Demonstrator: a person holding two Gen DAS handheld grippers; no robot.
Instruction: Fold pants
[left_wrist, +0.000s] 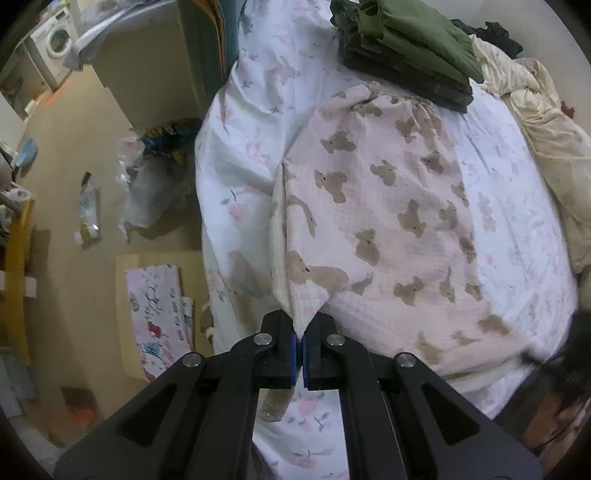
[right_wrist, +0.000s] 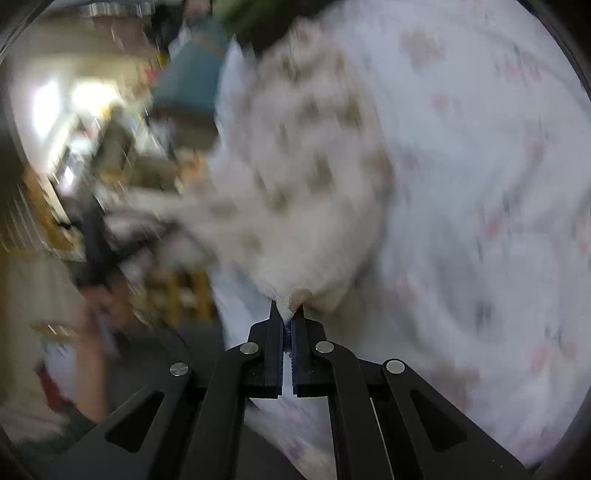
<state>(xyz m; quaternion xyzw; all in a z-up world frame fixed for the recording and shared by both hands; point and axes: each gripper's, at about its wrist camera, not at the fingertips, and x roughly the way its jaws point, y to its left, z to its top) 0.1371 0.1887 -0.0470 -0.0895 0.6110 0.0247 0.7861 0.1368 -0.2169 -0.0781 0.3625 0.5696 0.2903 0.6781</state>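
Pale pink pants (left_wrist: 388, 229) printed with brown bears lie spread on a bed with a white floral sheet (left_wrist: 240, 122). My left gripper (left_wrist: 302, 325) is shut on a near corner of the pants, which rises in a peak to the black fingers. In the blurred right wrist view the same pants (right_wrist: 303, 192) stretch away, and my right gripper (right_wrist: 288, 314) is shut on another corner of the cloth. The other gripper and a hand show only as a dark smear at the left of that view.
A stack of folded green and dark clothes (left_wrist: 406, 51) sits at the far end of the bed, with a cream quilt (left_wrist: 546, 140) bunched on the right. Left of the bed, the floor holds plastic bags (left_wrist: 155, 184), a printed box (left_wrist: 159, 317) and a washing machine (left_wrist: 53, 40).
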